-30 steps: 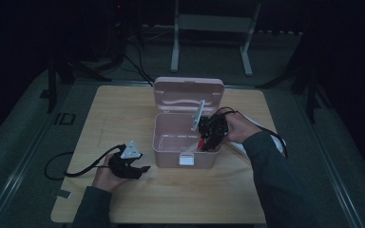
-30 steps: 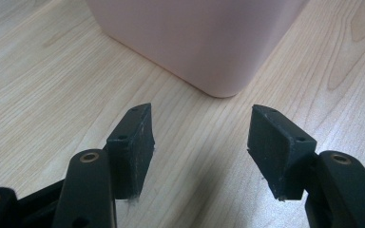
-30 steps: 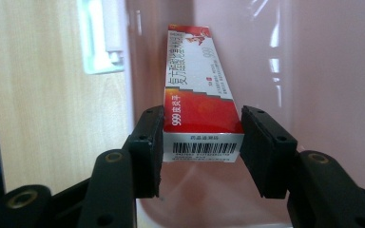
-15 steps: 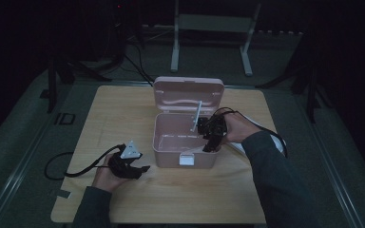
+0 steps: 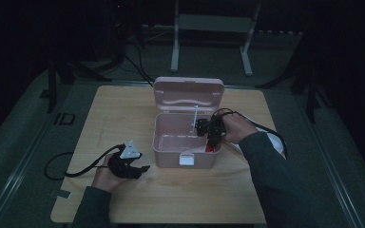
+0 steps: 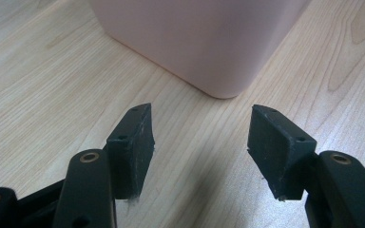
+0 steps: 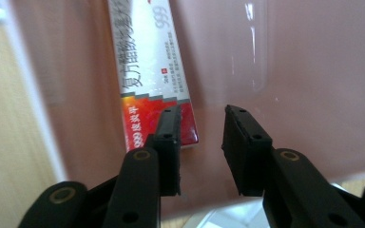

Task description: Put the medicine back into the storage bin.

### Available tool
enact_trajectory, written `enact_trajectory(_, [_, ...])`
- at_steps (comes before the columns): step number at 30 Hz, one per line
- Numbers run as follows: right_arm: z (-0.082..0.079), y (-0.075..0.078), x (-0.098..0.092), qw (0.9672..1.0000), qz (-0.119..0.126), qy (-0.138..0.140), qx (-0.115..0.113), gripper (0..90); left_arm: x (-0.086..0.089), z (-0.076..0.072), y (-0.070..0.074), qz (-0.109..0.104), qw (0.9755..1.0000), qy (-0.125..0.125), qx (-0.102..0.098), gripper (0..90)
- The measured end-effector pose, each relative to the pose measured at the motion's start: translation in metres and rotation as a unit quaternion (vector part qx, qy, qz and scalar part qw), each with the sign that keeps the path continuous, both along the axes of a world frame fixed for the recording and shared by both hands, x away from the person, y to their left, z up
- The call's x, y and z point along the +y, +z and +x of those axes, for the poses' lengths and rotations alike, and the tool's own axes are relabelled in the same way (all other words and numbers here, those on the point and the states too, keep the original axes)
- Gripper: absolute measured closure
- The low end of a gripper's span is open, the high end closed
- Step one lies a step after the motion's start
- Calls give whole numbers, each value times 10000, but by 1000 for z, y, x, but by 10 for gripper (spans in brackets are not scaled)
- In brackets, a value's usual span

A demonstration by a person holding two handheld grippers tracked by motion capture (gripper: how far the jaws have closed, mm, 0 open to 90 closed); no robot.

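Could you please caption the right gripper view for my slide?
Right gripper, jaws apart and empty, inside the pink box beside a red-and-white carton.

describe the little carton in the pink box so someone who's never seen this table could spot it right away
Find the pink storage box with its lid up in the middle of the wooden table. Look inside at the end where the right gripper reaches in: the carton lies flat on the box floor. It is a slim white carton with printed characters and a red-orange end, the one printed thing against plain pink.
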State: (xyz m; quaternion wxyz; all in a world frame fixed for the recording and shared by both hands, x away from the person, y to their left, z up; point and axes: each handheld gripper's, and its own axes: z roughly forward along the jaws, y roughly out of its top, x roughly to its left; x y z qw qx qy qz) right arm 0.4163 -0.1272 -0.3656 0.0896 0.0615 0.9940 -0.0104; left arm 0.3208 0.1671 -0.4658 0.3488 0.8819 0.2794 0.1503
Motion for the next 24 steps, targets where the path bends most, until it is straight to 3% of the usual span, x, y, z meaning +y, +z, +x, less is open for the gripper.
enact_trajectory(6, [0,-20,10,9990,-417,122,62,719,1,0,1,0,10000,10,-2,410])
enact_trajectory(8, [0,-22,11,9992,-365,144,70,717,1,0,1,-2,10000,8,-5,410])
enact_trajectory(16, [0,-6,5,9997,221,99,61,699,1,0,1,-16,10000,15,-4,410])
enact_trajectory(19, [-3,8,-2,9976,695,55,-4,685,1,0,1,-7,10000,19,-20,410])
enact_trajectory(24, [-10,29,-20,9926,1192,-11,-217,666,1,0,0,-35,10000,26,-8,410])
